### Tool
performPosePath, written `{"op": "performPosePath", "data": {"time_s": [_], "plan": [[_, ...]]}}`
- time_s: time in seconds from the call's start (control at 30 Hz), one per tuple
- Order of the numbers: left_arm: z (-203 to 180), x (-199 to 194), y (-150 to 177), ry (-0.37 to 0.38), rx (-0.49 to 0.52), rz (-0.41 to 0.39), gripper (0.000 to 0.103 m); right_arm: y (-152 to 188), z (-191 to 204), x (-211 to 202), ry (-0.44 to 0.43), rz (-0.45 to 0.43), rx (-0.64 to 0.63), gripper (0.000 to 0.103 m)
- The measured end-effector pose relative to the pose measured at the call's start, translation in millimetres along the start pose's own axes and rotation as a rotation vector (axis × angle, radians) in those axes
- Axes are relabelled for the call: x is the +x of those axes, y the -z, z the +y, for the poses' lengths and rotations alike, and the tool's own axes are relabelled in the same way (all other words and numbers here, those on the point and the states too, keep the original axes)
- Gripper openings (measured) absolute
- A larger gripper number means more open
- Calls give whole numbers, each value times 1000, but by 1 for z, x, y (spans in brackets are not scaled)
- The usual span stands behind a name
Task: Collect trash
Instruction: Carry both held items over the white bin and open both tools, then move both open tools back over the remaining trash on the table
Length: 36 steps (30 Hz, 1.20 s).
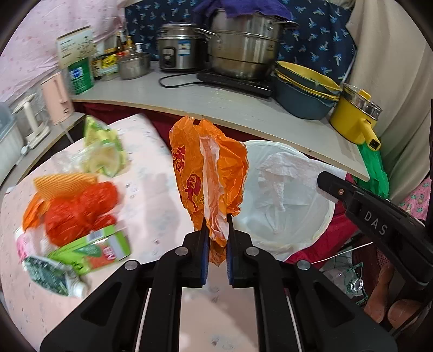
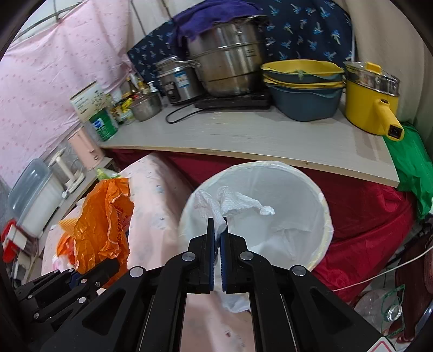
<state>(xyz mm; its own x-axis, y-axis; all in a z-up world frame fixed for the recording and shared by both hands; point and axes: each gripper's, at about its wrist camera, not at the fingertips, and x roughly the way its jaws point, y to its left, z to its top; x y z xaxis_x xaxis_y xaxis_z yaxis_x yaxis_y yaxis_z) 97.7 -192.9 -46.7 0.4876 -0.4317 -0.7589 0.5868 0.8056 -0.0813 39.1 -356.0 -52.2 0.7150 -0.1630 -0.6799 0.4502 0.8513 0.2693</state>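
Pots and bowls fill the long grey bench (image 2: 243,135) at the back: a big steel pot (image 2: 227,70) with a purple cloth (image 2: 205,19) on top, a stack of yellow and blue bowls (image 2: 303,89), and a yellow pot (image 2: 370,108) at the right end. Pink cloth hangs on the left wall.

Lower down is a pink table (image 1: 151,195). More trash lies on its left side: a red bag (image 1: 78,211), a green carton (image 1: 108,246) and a green wrapper (image 1: 102,146). They look blurry in the left view.

A white bin (image 2: 322,216) with a white liner stands just beside the table, in front of a red cloth (image 2: 365,230).

The left claw (image 1: 216,235) is clamped on an orange bag (image 1: 211,173). The bag sticks up from the tips, up off the table and near the bin. In the right view the same bag (image 2: 102,222) shows on the left, with the left claw (image 2: 73,279) under it.

The right claw (image 2: 217,230) is pinched tight on a white tissue (image 2: 230,205). The tissue hangs over the open bin, by its near left rim. From the left view, the right claw's black body (image 1: 373,214) reaches in from the right, over the bin (image 1: 273,200).
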Motion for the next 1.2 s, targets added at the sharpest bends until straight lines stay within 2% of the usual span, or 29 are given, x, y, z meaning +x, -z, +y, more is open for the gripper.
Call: {"op": "performPosePath", "data": {"time_s": [0.23, 0.37, 0.43, 0.5, 0.53, 0.6, 0.83, 1.2], "plan": [[-28, 44, -19, 52, 44, 41, 10, -6, -28, 24, 43, 31, 39, 4], [-40, 64, -25, 63, 54, 54, 13, -6, -37, 32, 55, 36, 60, 9], [-42, 70, -27, 63, 52, 58, 15, -8, -42, 34, 58, 36, 74, 14], [-44, 73, -28, 55, 51, 58, 25, -10, -45, 33, 66, 24, 87, 29], [-44, 74, -27, 50, 51, 57, 28, -11, -46, 31, 71, 15, 91, 31], [-44, 74, -26, 40, 50, 54, 35, -11, -47, 28, 74, 7, 97, 32], [-34, 61, -22, 18, 31, 47, 41, -10, -45, 15, 72, -15, 103, 37], [5, 5, -8, -36, -40, -19, 47, 1, 3, -21, 12, -55, 38, 49]]}}
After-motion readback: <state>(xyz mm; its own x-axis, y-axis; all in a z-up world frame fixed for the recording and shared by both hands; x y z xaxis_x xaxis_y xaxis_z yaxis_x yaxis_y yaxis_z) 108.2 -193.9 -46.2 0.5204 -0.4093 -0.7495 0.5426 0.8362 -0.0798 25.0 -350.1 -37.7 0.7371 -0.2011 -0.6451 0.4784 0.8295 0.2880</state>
